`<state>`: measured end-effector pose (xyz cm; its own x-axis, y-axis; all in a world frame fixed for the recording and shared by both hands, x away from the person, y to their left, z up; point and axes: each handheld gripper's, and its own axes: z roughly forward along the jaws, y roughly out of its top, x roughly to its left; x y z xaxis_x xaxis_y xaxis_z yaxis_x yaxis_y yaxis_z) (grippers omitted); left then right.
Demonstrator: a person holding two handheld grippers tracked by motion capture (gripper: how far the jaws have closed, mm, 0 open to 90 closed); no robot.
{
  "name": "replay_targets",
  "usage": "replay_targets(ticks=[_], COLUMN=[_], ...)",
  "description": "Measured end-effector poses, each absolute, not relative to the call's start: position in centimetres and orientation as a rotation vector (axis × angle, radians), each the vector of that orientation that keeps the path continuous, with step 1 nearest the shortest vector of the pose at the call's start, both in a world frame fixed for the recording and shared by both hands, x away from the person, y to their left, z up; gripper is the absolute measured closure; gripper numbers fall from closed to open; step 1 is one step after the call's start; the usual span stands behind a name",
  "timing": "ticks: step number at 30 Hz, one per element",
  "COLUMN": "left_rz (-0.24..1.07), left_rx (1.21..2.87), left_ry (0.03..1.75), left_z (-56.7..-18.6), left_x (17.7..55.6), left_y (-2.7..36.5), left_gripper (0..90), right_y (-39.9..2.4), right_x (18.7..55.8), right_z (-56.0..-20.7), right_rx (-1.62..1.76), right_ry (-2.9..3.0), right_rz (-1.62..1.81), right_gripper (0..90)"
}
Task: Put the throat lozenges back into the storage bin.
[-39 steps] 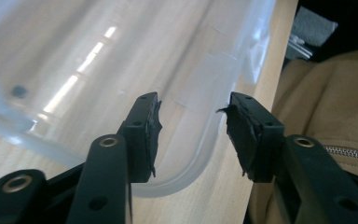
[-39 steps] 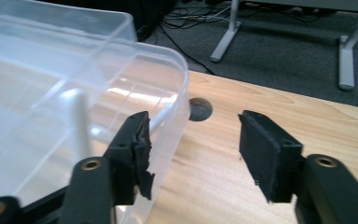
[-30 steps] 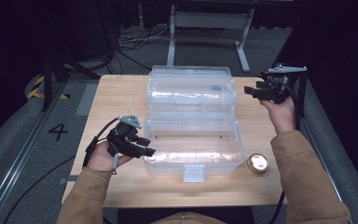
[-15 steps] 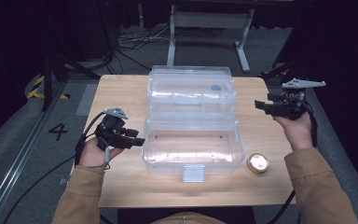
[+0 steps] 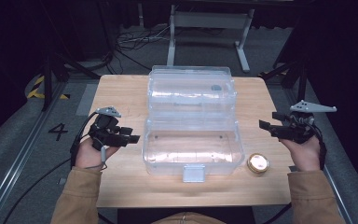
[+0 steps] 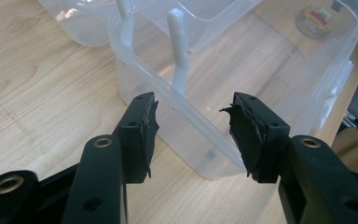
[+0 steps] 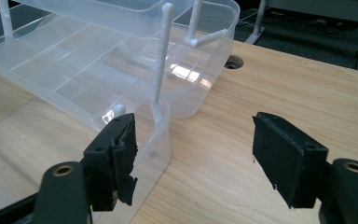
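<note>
- Left gripper (image 5: 131,138) – jaws spread, nothing between them. It hangs off the box's left side, tips aimed at the near left corner; in the left gripper view (image 6: 193,135) that corner wall sits just past the pads, not touched.
- Right gripper (image 5: 271,128) – also spread wide, nothing held, well off the box's right end over the table edge. In the right gripper view (image 7: 196,158) the left pad lies close to the box's corner wall, contact unclear; the right pad is over bare wood.
- Clear plastic box (image 5: 191,144) – mid-table, lid (image 5: 192,91) swung open and resting behind the base on the far side. The thin white link arms (image 7: 161,56) stand upright, prob. propping it. The base looks empty.
- Why the symmetric pose: one gripper per side looks like a setup for a 2-handed move on the box, e.g. steadying the base or taking the lid by both ends; can't tell which.
- Small round gold tin (image 5: 258,163) – on the wood (image 5: 121,93) just beside the box's near right corner, apart from it, closer to the right gripper – likely the item meant for the box.
- The grey latch (image 5: 193,173) at the box's front points at the person, so the front is kept accessible.
</note>
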<state>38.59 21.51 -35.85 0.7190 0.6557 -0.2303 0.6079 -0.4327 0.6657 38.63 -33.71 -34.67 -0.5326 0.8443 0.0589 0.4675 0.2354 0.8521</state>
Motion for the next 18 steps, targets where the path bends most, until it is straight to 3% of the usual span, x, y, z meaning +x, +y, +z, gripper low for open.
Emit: replay_targets(ticks=[18], left_rz=[0.081], left_rx=[2.150], left_ry=[0.985], left_z=[-36.0], left_x=[39.1], left_y=[22.2], left_gripper=[50.8], right_y=[-34.7], right_x=[38.0], right_z=[-37.3], right_rx=[1.269], right_ry=[2.210], right_rz=[1.078], right_gripper=[26.6])
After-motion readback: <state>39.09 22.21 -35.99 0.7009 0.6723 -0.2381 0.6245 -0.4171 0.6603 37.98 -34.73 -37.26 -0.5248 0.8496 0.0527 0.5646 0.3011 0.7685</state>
